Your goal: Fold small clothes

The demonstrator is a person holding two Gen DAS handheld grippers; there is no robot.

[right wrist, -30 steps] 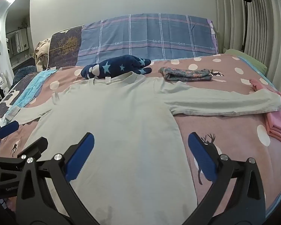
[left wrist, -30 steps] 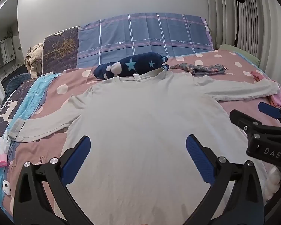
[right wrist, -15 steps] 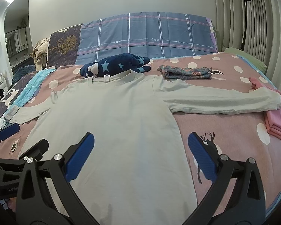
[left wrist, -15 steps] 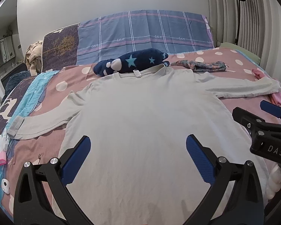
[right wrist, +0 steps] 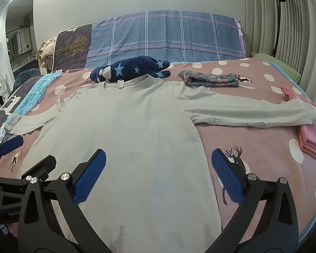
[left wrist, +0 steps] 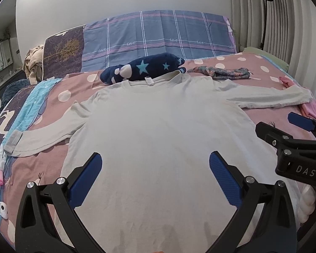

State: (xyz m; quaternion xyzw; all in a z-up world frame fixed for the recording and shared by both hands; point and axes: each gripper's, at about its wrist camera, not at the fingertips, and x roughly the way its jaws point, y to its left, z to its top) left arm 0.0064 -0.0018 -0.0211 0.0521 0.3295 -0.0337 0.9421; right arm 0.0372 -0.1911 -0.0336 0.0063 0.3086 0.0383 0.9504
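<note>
Across the middle of both frames, one pale grey long-sleeved shirt (left wrist: 158,139) (right wrist: 124,139) lies flat on the bed (right wrist: 252,139), front side down or up I cannot tell. Its long axis runs from the lower edge of the frame up to the collar, which points toward the top centre, at the headboard end. Its two sleeves spread crosswise: one reaches to the left edge, the other to the right, where its cuff rests on a folded pink garment (right wrist: 311,139).

Just above the collar, touching it, sits one dark blue star-patterned bundle (left wrist: 143,68) (right wrist: 132,68). To the upper right of that lies one folded floral cloth (left wrist: 221,72) (right wrist: 210,78), apart from the shirt's shoulder. One blue plaid pillow (left wrist: 158,35) stands across the top of the frame.

The left claw (left wrist: 154,179) hangs over the lower body of the shirt with its jaws spread wide and nothing between them. The right claw (right wrist: 158,176) is equally wide and empty, straddling the shirt's right-hand side seam, one blue pad over fabric, the other over the pink bedcover. Each claw shows at the edge of the other's view
</note>
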